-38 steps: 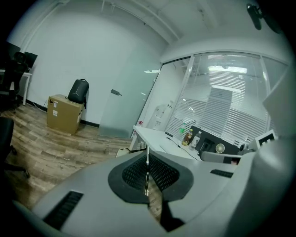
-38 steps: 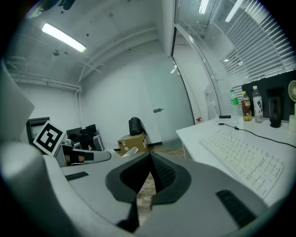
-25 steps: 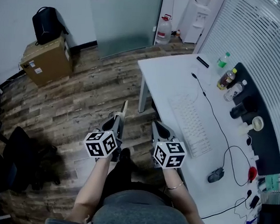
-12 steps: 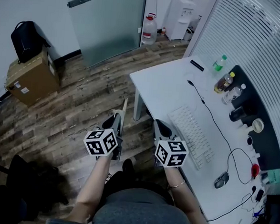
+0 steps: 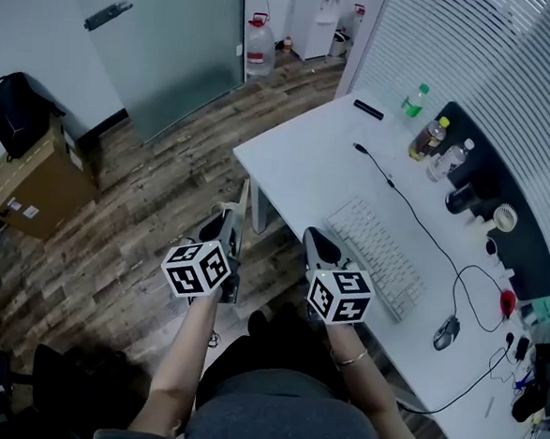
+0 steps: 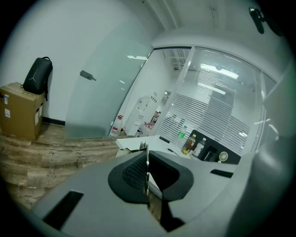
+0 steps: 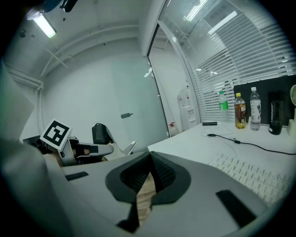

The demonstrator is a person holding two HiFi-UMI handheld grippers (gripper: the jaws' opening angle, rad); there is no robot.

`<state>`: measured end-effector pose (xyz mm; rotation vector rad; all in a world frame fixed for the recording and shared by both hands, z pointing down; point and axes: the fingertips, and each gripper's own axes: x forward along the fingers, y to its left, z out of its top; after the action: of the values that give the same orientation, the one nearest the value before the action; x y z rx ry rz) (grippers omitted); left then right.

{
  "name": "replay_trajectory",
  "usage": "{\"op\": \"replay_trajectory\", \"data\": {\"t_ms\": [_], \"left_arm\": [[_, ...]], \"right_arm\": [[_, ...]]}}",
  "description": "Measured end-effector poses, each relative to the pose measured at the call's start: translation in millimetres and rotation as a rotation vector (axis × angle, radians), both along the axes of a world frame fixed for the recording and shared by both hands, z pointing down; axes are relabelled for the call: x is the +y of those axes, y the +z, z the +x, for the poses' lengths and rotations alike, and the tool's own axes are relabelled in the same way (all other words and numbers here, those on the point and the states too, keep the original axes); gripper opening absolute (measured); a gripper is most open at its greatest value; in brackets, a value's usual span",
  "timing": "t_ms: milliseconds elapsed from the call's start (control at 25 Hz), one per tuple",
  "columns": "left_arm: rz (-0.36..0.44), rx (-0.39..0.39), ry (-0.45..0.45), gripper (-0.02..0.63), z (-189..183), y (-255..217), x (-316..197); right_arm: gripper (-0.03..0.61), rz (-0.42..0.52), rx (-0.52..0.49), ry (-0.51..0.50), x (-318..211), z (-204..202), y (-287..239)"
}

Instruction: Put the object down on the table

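Desk-side, mid-task: my left tongs [image 5: 229, 222] are pressed together on a thin pale strip [image 5: 245, 202], seen edge-on. The strip hangs above the wooden floor [image 5: 134, 213], just beside the near corner of the white table [image 5: 298, 159] and not on it. My right tongs [image 5: 313, 237] are pressed together too, with nothing between them, close to the keyboard [image 5: 376, 254] at the table's edge.

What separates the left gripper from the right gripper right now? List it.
The left gripper is shut on a thin pale sheet held edge-on; the right gripper is shut on nothing. The left gripper is over the wooden floor, while the right gripper is closer to the white table and its edge. Both point forward with jaws closed.
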<state>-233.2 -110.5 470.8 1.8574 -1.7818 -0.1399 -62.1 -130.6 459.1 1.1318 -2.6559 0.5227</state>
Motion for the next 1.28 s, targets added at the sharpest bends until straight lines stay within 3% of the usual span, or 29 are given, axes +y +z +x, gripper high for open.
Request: {"op": "replay_trajectory", "data": {"t_ms": [600,920,1280], "left_arm": [[-0.040,0.034,0.114,0.025,33.8,11.7,-79.9],[-0.064,0.068,0.164,0.025,55.4,20.4,-124.5],[-0.104,0.050,0.214,0.023,77.5,34.8,-173.7]], "right_arm": [[0.005,-0.015,-0.011,0.146,-51.9,40.6,6.5],[0.005,-0.033,-0.019,0.183,-83.9,52.6,11.4],[0.005,-0.054,-0.015,0.205,-113.7,62.3,19.5]]}}
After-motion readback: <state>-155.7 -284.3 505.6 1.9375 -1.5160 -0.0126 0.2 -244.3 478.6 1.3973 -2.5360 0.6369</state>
